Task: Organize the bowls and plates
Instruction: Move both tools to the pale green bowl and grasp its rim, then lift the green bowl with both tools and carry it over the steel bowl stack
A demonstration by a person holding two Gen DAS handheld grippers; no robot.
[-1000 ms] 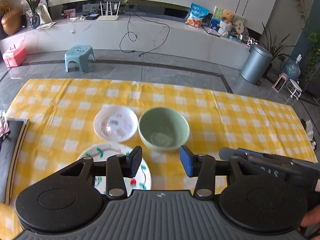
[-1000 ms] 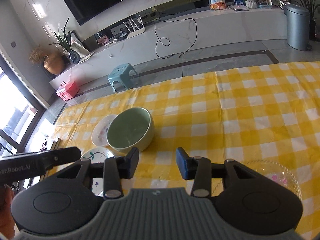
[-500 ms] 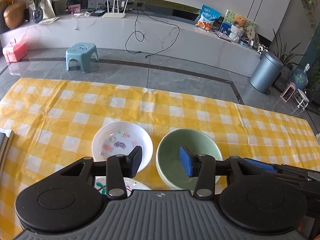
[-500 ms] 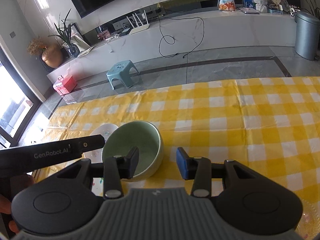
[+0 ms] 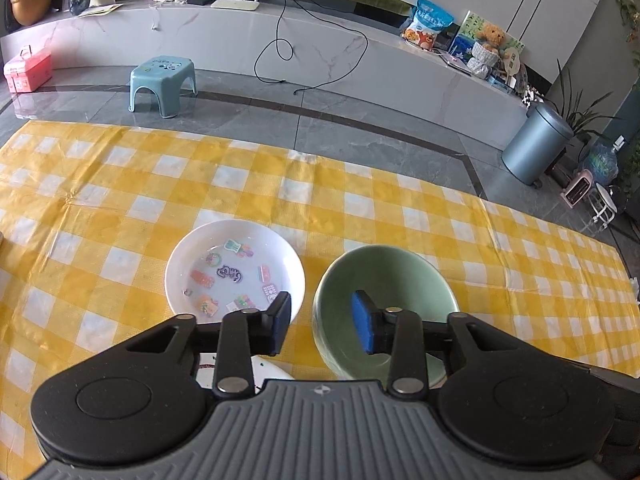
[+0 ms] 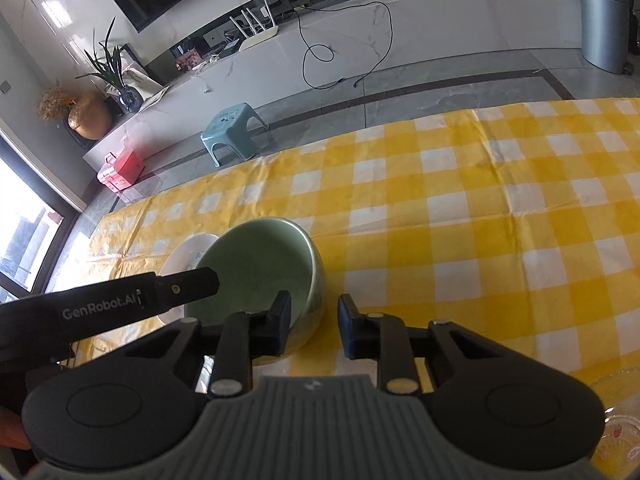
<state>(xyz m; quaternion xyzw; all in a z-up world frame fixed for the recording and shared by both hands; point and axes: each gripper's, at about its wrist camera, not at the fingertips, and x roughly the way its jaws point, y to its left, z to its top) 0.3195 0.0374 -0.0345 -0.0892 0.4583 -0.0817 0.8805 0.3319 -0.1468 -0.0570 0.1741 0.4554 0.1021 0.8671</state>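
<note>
A yellow-and-white checked tablecloth (image 5: 160, 184) covers the whole table, and the green bowl (image 5: 384, 276) sits on it toward the near edge, with the white patterned dish (image 5: 236, 248) just beside it on its left. Only the left wrist view looks into that dish: little printed pictures on its floor, nothing loose in it. The green bowl looks empty. The same view catches a sliver of a second white plate (image 5: 272, 370) under the gripper body. The right wrist view alone shows a clear glass dish (image 6: 618, 424) at the lower right corner, well apart from the bowl; its contents I cannot make out.

The left gripper (image 5: 320, 326) straddles the bowl's left wall, one finger outside and the blue pad inside; its jaws have just been closing, yet a gap shows at the rim. The right gripper (image 6: 314, 326) straddles the bowl's right wall likewise, jaws just narrowed, and whether its pads press the wall I cannot tell.
</note>
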